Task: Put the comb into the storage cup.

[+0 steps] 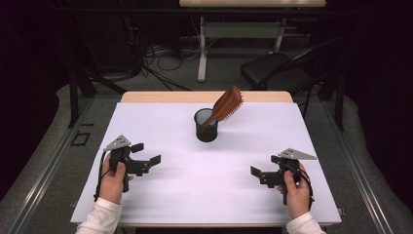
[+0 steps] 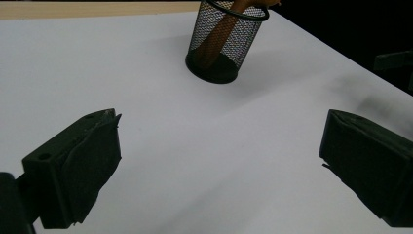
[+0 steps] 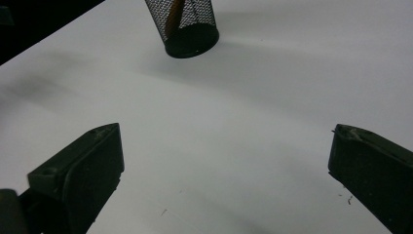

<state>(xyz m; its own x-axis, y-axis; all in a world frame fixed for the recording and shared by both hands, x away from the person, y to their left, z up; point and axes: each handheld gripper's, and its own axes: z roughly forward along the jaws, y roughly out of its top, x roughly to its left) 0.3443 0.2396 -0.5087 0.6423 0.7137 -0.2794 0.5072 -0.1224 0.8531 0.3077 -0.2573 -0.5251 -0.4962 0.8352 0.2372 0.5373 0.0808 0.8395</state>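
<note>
A black mesh cup [image 1: 206, 126] stands upright near the middle of the white table top [image 1: 160, 195], toward the far side. A brown wooden hairbrush [image 1: 225, 106] stands in it handle down, its bristled head leaning up and to the right over the rim. My left gripper [image 1: 147, 153] rests low at the table's left, open, with nothing between its jaws. At the right, my right gripper [image 1: 265, 169] is open too and holds nothing. The cup [image 2: 224, 41] and the brush handle [image 2: 216, 36] show ahead in the left gripper view, and the cup [image 3: 187, 27] in the right gripper view.
Beyond the table's far edge stand a dark chair [image 1: 287, 68] at the right and a white desk leg [image 1: 202, 48] with loose cables [image 1: 160, 61] on the floor. Dark floor surrounds the table on both sides.
</note>
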